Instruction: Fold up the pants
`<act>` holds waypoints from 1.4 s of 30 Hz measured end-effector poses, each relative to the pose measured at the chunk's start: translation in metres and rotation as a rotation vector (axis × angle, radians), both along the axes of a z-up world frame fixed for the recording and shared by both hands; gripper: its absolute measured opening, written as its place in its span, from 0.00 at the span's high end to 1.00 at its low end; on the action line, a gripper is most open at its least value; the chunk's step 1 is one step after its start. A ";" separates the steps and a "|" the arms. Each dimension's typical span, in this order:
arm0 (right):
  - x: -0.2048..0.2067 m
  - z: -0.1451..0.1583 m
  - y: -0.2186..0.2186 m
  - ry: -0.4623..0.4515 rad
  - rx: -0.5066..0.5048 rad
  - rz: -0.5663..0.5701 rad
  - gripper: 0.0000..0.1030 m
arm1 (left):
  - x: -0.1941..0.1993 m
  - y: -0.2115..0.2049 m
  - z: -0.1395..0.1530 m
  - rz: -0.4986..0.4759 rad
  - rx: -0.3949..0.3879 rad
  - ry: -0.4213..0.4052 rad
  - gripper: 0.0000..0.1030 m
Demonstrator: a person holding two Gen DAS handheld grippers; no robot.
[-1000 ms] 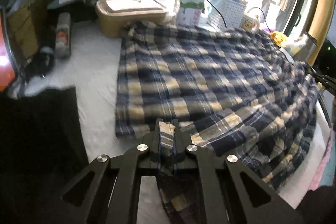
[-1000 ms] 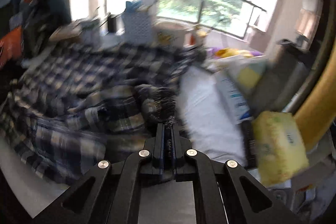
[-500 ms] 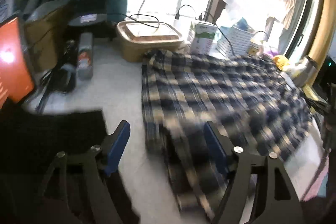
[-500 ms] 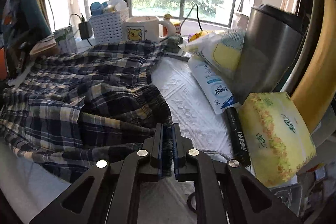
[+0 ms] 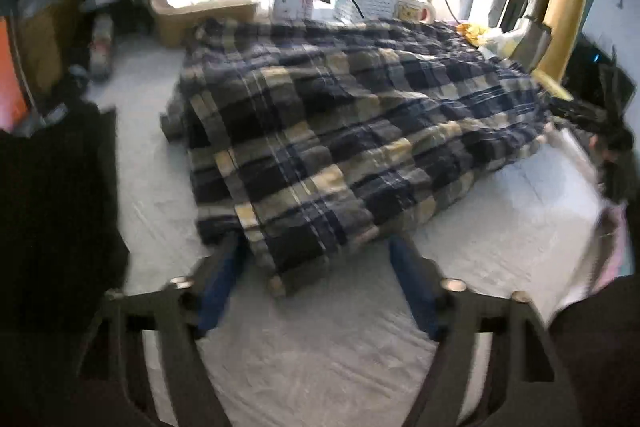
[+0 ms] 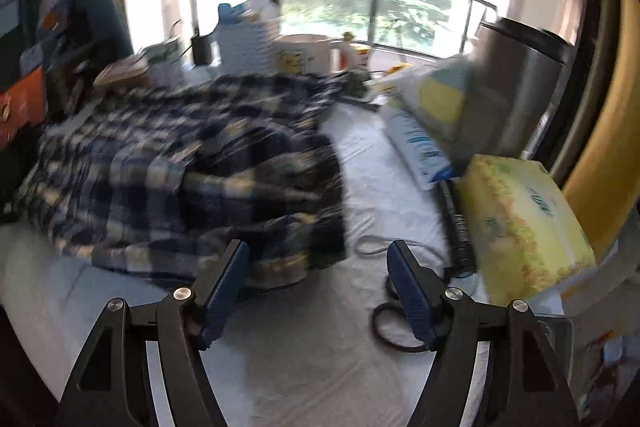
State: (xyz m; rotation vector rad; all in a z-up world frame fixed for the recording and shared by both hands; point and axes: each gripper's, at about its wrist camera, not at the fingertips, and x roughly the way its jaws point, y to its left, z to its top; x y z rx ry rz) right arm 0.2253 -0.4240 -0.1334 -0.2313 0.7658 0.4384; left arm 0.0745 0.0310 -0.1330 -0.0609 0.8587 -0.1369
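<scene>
Now | plaid pants [image 5: 352, 131] folded over, rumpled | both grippers' fingers apart, empty

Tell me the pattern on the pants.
The pants are plaid: navy, grey and pale yellow checks, clearest in the left wrist view.

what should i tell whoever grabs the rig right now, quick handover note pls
Left gripper: open, holding nothing, at the near hem of the plaid pants.
Right gripper: open, holding nothing, at the pants' near right corner.
Pants: lying on the white table cover, doubled over with wrinkles and an uneven near edge.
Done: one fold laid down, cloth let go.
Left: smooth it, then probably fold again into a compact stack.
Watch the scissors and tissue pack to the right.
</scene>
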 end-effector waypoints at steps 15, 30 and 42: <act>-0.055 0.066 0.022 -0.151 -0.060 -0.008 0.77 | -0.051 0.036 0.113 -0.058 -0.150 -0.160 0.97; -0.104 0.027 -0.012 0.018 -0.090 -0.105 0.77 | -0.098 0.002 0.035 -0.261 -0.219 0.276 0.96; -0.099 -0.004 -0.024 0.095 -0.106 -0.119 0.77 | -0.081 0.076 0.057 -0.083 -0.198 0.191 0.49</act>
